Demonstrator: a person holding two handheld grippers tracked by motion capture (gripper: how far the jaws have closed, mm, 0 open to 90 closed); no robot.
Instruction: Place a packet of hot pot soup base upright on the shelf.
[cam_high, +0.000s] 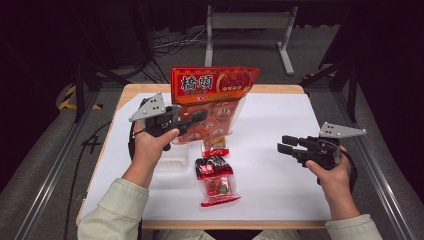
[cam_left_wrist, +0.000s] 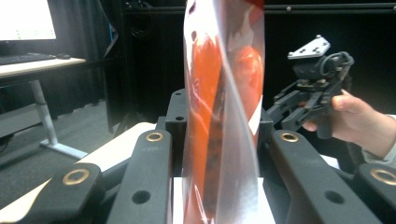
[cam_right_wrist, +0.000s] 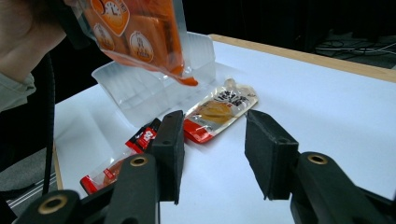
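Now, left claw (cam_high: 197, 118): clamped on orange snack bag (cam_high: 212, 102), raised off bench (cam_high: 280, 150).
Right claw (cam_high: 286, 144): jaws apart, empty, 3 o'clock of sachets (cam_high: 216, 180).

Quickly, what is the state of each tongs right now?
Left tongs: closed on the large orange snack bag, held lifted above the table.
Right tongs: open, holding nothing, low over the white table.

Snack packets (cam_high: 216, 175) and tray (cam_high: 170, 162) block mid-table.
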